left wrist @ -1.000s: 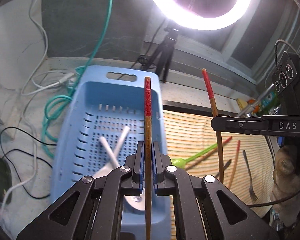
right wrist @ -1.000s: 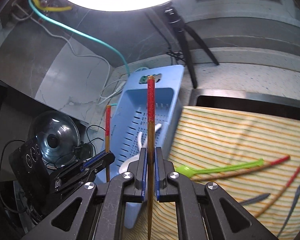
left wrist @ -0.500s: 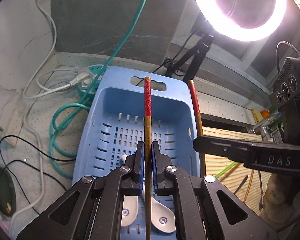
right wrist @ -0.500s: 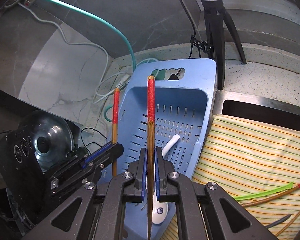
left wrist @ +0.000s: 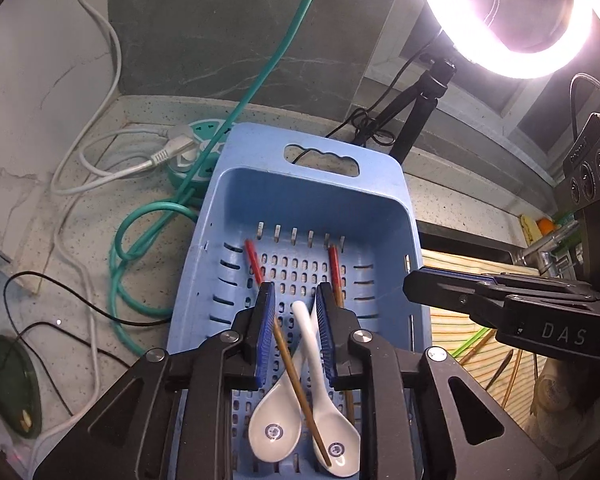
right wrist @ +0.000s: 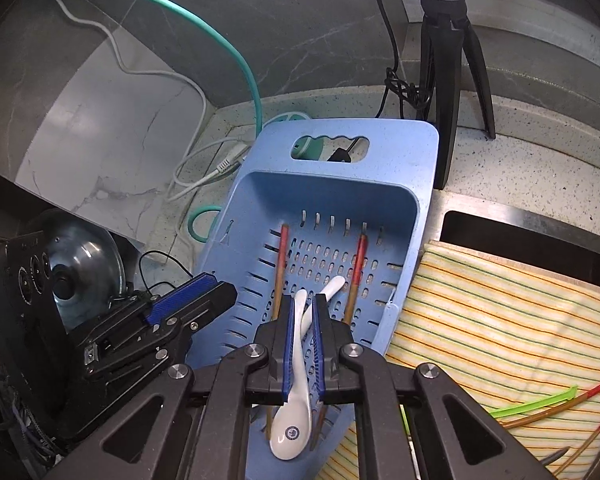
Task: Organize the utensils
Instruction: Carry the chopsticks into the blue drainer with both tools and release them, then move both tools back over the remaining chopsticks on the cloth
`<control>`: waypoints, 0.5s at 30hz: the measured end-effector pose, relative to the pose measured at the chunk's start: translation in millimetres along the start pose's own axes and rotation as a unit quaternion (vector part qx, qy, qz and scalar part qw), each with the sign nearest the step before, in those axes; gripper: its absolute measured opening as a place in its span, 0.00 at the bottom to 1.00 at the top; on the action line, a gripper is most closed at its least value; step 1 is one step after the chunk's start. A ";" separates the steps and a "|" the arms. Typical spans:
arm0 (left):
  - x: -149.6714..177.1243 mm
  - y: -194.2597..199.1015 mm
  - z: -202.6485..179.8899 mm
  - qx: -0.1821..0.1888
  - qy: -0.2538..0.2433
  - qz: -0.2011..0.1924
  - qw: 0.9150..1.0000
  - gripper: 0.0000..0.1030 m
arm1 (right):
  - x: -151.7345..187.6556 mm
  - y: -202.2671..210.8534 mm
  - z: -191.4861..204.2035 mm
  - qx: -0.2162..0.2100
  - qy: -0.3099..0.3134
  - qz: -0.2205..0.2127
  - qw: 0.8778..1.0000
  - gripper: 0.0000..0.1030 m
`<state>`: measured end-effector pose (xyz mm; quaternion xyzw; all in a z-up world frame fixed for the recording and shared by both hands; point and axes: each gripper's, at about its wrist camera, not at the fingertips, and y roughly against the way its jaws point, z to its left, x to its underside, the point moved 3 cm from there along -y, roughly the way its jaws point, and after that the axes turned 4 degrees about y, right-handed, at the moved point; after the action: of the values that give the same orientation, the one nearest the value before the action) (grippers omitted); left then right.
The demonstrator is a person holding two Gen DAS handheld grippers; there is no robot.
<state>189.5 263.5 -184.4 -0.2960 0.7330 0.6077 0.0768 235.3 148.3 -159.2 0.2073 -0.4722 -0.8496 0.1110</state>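
Observation:
A blue slotted basket [left wrist: 384, 184] [right wrist: 396, 152] sits on the counter. Inside lie two white spoons [left wrist: 274, 436] [right wrist: 292, 432] and two red-tipped wooden chopsticks, one on the left [left wrist: 253, 260] [right wrist: 283, 244] and one on the right [left wrist: 334, 264] [right wrist: 360, 252]. My left gripper [left wrist: 295, 292] is open above the basket and holds nothing. My right gripper [right wrist: 301, 304] is open above the basket and empty. More chopsticks [right wrist: 556, 408], a green utensil [right wrist: 536, 402] and dark utensils lie on the striped mat [right wrist: 500, 320] at the right.
A ring light on a black tripod [right wrist: 444, 60] stands behind the basket. A teal cable [left wrist: 148, 232], white cords and a power strip [left wrist: 204, 148] lie at the left. A sink edge [right wrist: 520, 236] lies behind the mat. A metal lid [right wrist: 84, 264] sits far left.
Both grippers have opened and let go of their chopsticks, which now lie in the basket. Both grippers have moved lower and closer over the basket.

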 end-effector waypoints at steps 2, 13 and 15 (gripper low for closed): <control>0.2 4.9 -1.0 0.002 0.001 -0.005 1.000 0.19 | 2.0 6.7 -2.9 0.002 0.000 -0.005 1.000 0.09; 19.7 46.7 -42.0 0.018 -0.052 -0.034 0.998 0.19 | 26.1 73.6 -42.6 -0.001 -0.004 -0.036 0.999 0.22; 27.9 54.0 -53.3 0.021 -0.067 -0.037 0.997 0.19 | 31.9 86.8 -52.6 0.002 -0.001 -0.043 0.999 0.22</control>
<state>151.5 208.8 -138.6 -0.2802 0.7271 0.6075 0.1541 230.4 50.4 -118.1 0.2266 -0.4647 -0.8528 0.0738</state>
